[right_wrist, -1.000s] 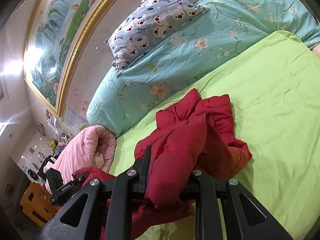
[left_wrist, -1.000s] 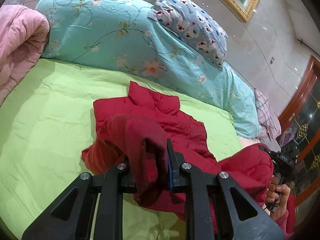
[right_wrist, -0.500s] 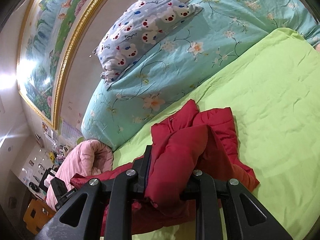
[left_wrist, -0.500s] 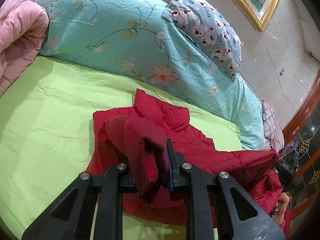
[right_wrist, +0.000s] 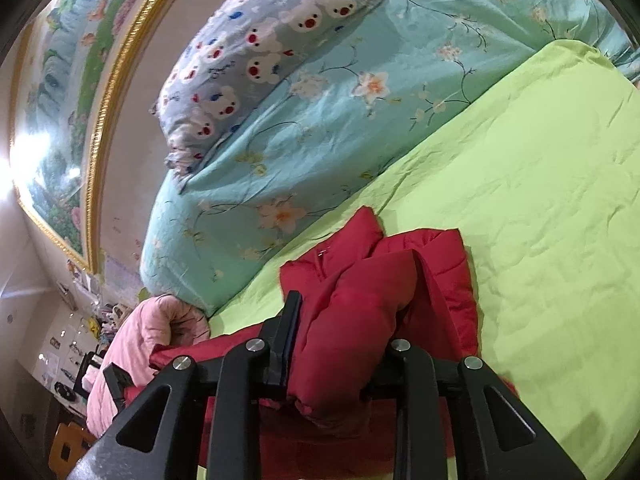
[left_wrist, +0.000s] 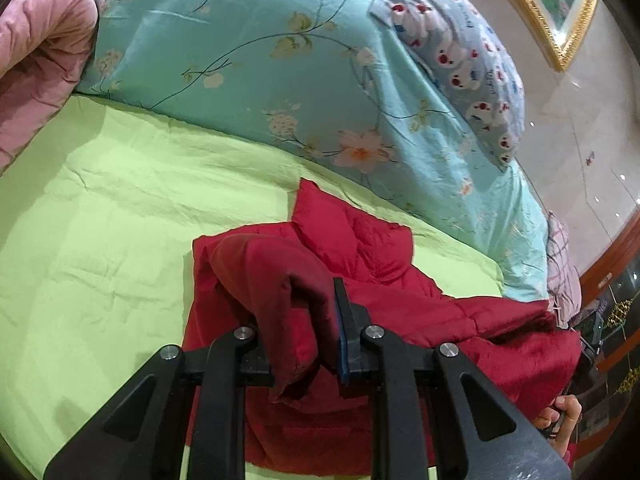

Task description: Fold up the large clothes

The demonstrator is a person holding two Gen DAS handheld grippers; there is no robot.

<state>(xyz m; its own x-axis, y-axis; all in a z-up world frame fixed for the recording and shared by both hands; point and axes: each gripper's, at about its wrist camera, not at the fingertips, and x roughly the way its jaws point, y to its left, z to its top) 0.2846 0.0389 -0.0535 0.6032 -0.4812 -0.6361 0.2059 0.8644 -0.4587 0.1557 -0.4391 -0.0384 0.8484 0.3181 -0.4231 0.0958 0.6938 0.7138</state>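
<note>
A green bed sheet (left_wrist: 120, 208) fills the frame, with a teal floral duvet (left_wrist: 280, 64) piled across the top. A red padded jacket (left_wrist: 400, 280) is spread at lower centre. One bunched fold is clamped in the left gripper (left_wrist: 300, 340), another in the right gripper (right_wrist: 340, 344).

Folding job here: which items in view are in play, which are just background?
In play:
red padded jacket
left tool, shut on the jacket
right tool, shut on the jacket
green sheet

Background:
floral blue duvet
bear-print pillow
pink quilt
framed painting
</note>
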